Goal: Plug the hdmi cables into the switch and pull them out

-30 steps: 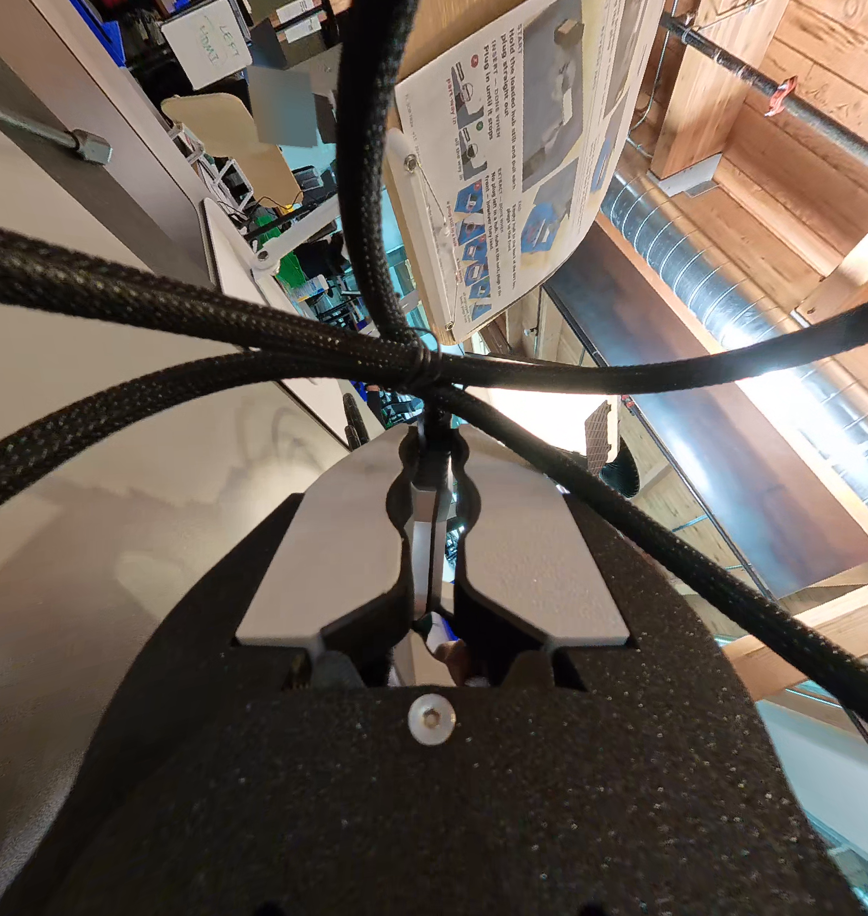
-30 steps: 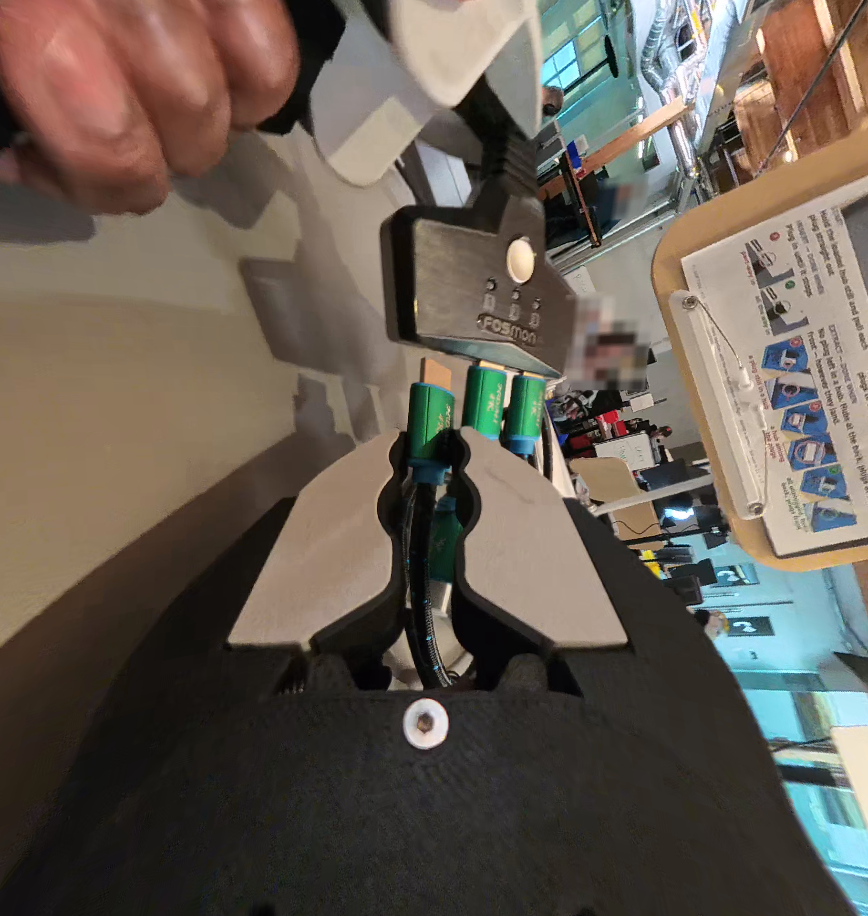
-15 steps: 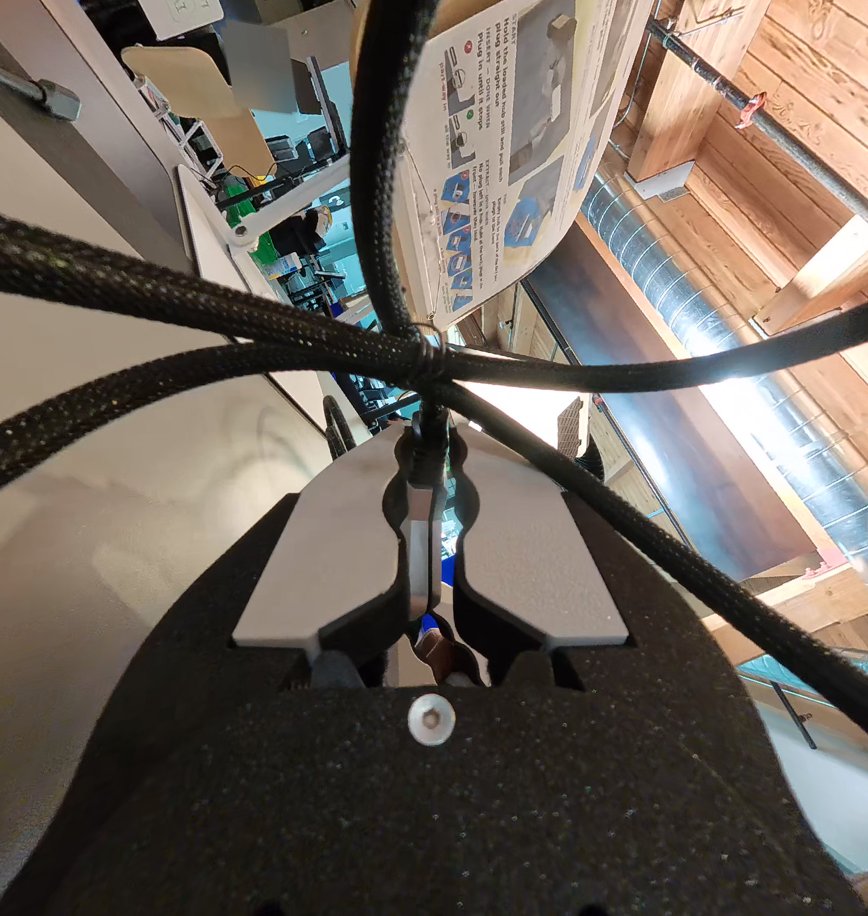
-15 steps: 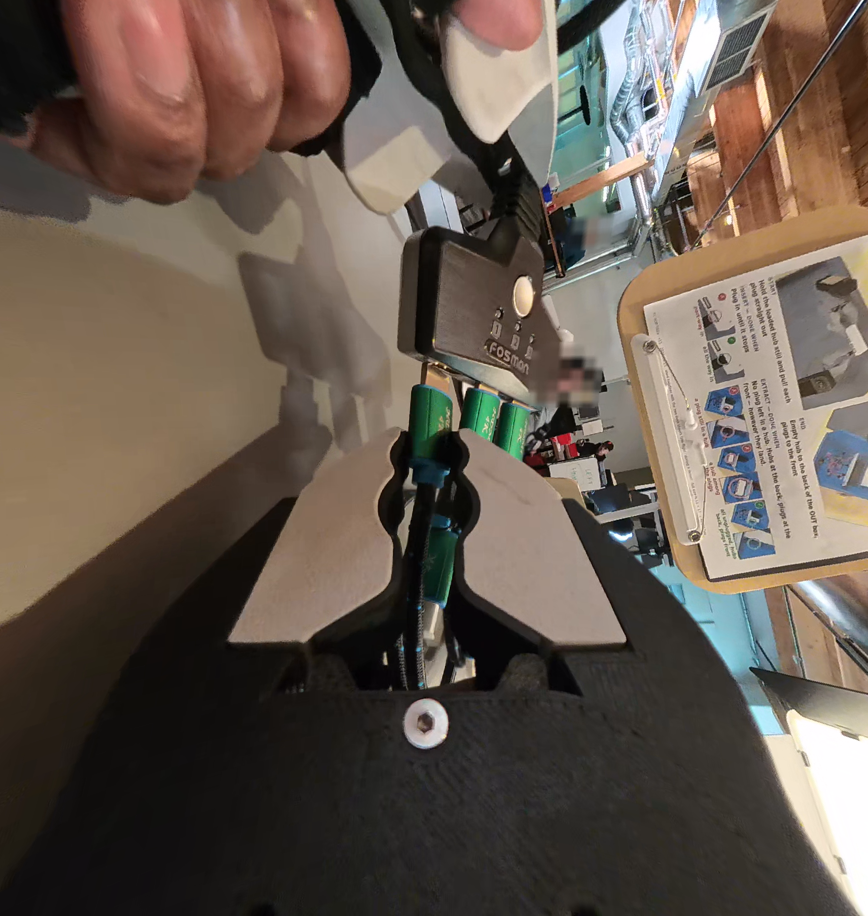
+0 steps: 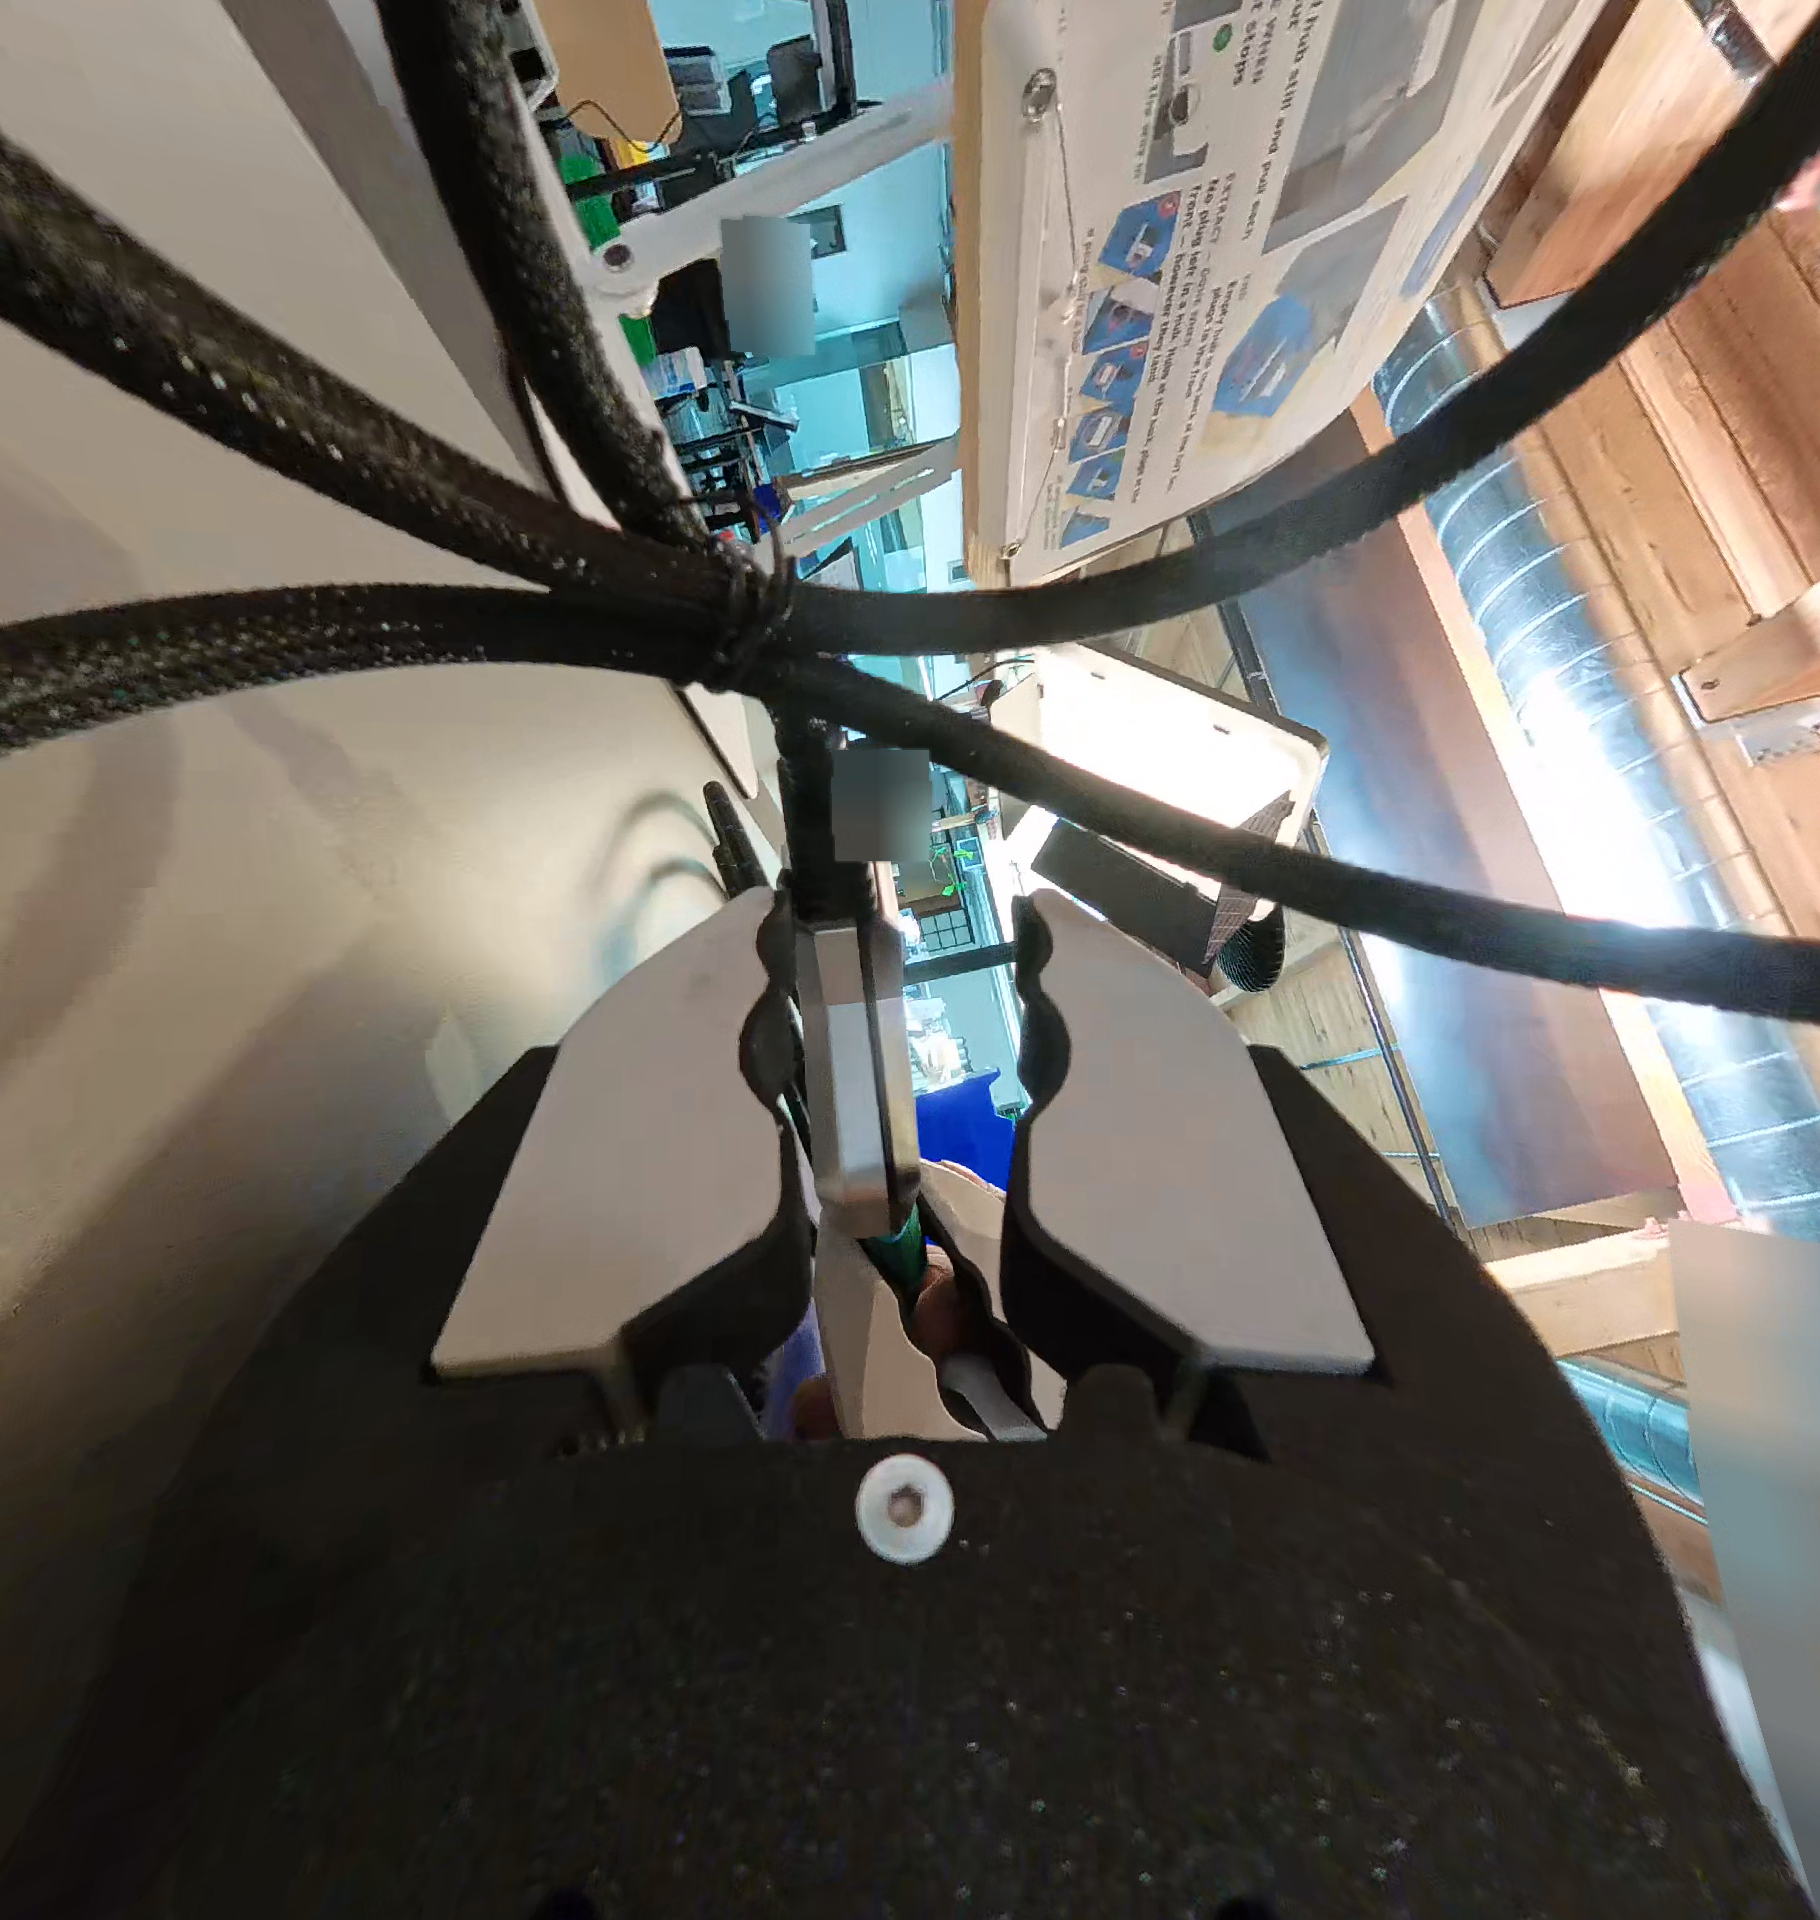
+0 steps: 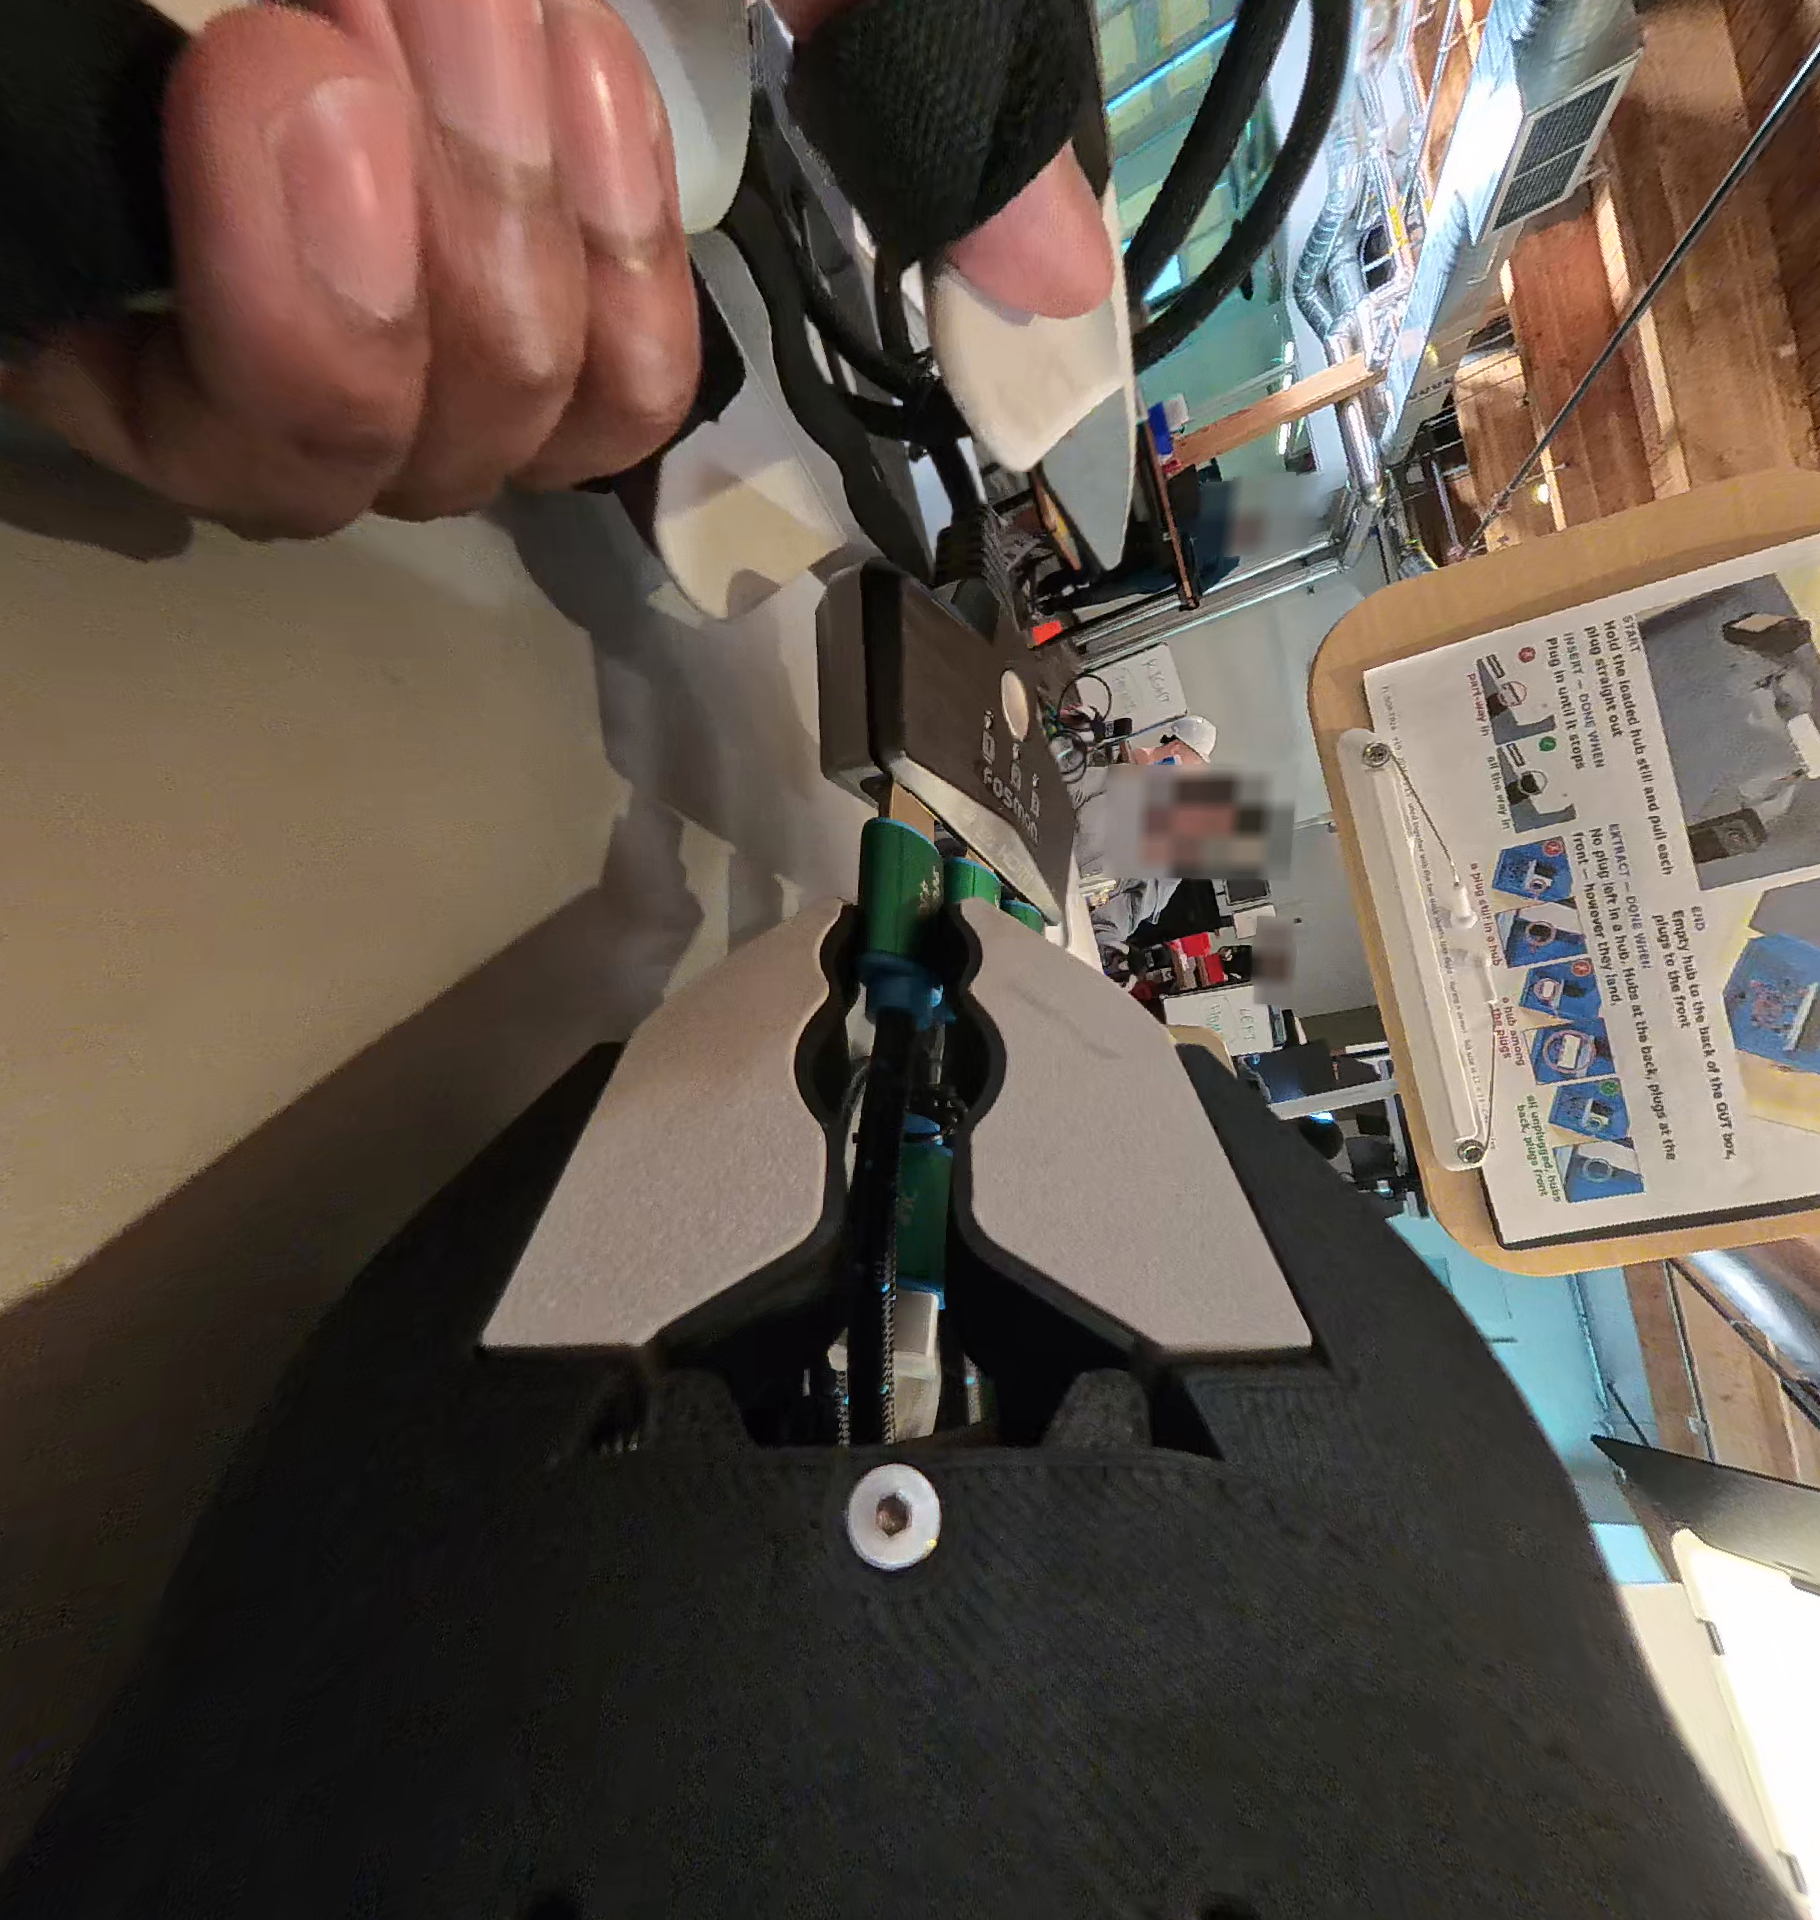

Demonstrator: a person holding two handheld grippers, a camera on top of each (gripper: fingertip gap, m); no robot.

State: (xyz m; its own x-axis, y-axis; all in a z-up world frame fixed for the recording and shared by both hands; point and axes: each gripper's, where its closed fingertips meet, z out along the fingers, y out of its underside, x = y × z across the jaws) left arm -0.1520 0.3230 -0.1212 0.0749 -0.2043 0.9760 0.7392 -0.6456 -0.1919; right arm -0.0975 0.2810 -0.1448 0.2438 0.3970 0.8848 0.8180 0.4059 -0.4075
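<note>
Plug (image 6: 890,883), green with a blue collar, sits clamped at the tip of the right tool (image 6: 901,935), lower centre of the right wrist view, both pads pressed on its sides. Its black braided cord (image 6: 870,1226) runs back down between the fingers. Its gold tip is partly out of the hub (image 6: 947,727), a dark flat box just above, in the middle of the frame; two more green plugs (image 6: 973,883) are seated in the hub beside it. At the upper left, a hand (image 6: 366,260) in a fingerless black glove grips the left tool, whose pale fingers (image 6: 1031,384) flank the far end of the hub. The pale surface (image 6: 262,779) fills the left side. At the right hangs a wooden board (image 6: 1342,665) with an illustrated sheet.

In the left wrist view the left tool (image 5: 895,935) stands apart: the hub's grey edge (image 5: 849,1081) lies against the left pad, with a clear gap to the right one. A bundle of black sleeved cables (image 5: 740,623), tied at one knot, crosses the middle of the frame just beyond. The same board with its sheet (image 5: 1197,260) shows at the upper right, above a silver duct (image 5: 1612,727) and timber ceiling. A white tray (image 5: 1145,748) lies behind the cables at centre right.
</note>
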